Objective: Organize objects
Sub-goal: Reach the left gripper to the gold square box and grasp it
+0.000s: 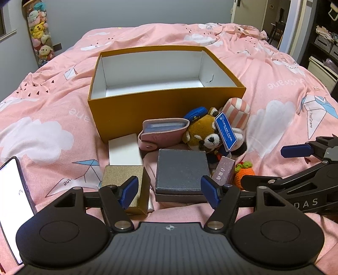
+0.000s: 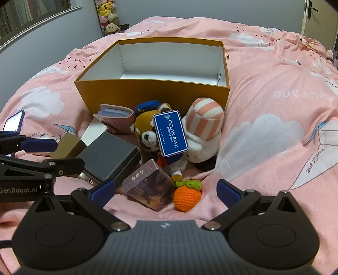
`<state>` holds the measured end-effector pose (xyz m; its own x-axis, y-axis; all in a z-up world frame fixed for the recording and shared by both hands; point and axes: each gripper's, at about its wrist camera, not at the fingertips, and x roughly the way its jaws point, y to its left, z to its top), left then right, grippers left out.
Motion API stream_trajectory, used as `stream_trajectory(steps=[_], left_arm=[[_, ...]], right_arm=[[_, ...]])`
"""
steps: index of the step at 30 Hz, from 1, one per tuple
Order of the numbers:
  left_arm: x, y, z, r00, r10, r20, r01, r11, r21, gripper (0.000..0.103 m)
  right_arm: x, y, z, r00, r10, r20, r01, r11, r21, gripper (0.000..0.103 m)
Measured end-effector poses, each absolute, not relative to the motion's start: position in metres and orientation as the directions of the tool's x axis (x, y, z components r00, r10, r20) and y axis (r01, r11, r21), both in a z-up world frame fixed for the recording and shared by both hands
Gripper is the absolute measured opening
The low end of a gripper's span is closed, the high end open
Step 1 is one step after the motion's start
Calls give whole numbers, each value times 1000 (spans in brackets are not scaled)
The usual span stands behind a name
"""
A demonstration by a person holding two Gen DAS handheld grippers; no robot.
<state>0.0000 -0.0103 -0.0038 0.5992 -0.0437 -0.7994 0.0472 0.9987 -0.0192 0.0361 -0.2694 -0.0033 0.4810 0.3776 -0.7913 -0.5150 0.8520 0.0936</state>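
Observation:
An open, empty yellow box point(image 1: 135, 110) point(image 2: 131, 95) stands on the pink bed. In front of it lies a pile: a red panda plush point(image 1: 202, 135) point(image 2: 147, 131) with a blue Ocean Park tag, a striped pink-and-white plush point(image 1: 237, 107) point(image 2: 206, 124), a pink card wallet point(image 1: 162, 132) point(image 2: 114, 120), a dark grey box point(image 1: 180, 171) point(image 2: 109, 154), a gold box point(image 1: 128, 182) point(image 2: 67, 146), a white box point(image 1: 124, 149), a purple card box point(image 1: 225, 170) point(image 2: 150, 188) and a crocheted orange point(image 1: 245, 173) point(image 2: 187, 195). My left gripper point(image 1: 170, 190) is open, empty, before the grey box. My right gripper point(image 2: 165, 192) is open, empty, around the purple box and orange.
A phone point(image 1: 12, 203) point(image 2: 13, 122) with a lit screen lies on the bed at the left. A tube of plush toys point(image 1: 39, 31) point(image 2: 107, 15) stands by the far wall. Shelves and a doorway point(image 1: 281, 21) are at the right.

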Motion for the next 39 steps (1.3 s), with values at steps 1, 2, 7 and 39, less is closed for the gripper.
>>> stream_trajectory(steps=[1,2,7,39], left_arm=[[0,-10,-4,599,-43,-800,47,999,-19,79],[0,-10,-4,599,-43,-800,47,999,-18,79],[0,-10,-4,598,-44,-800,48,999,-19,79],[43,53,-29,394,-64,-917,57,997,-45,88]], right_arm=[[36,-270,-4,480,378,-791,-515,852,95,102],[36,-270,-4,480,378,-792,-514,852,95,102],[36,-270,-5,480,379,-792,-515,852,96,102],[86,-209,13,275,544,-793,-701,678,223,66]])
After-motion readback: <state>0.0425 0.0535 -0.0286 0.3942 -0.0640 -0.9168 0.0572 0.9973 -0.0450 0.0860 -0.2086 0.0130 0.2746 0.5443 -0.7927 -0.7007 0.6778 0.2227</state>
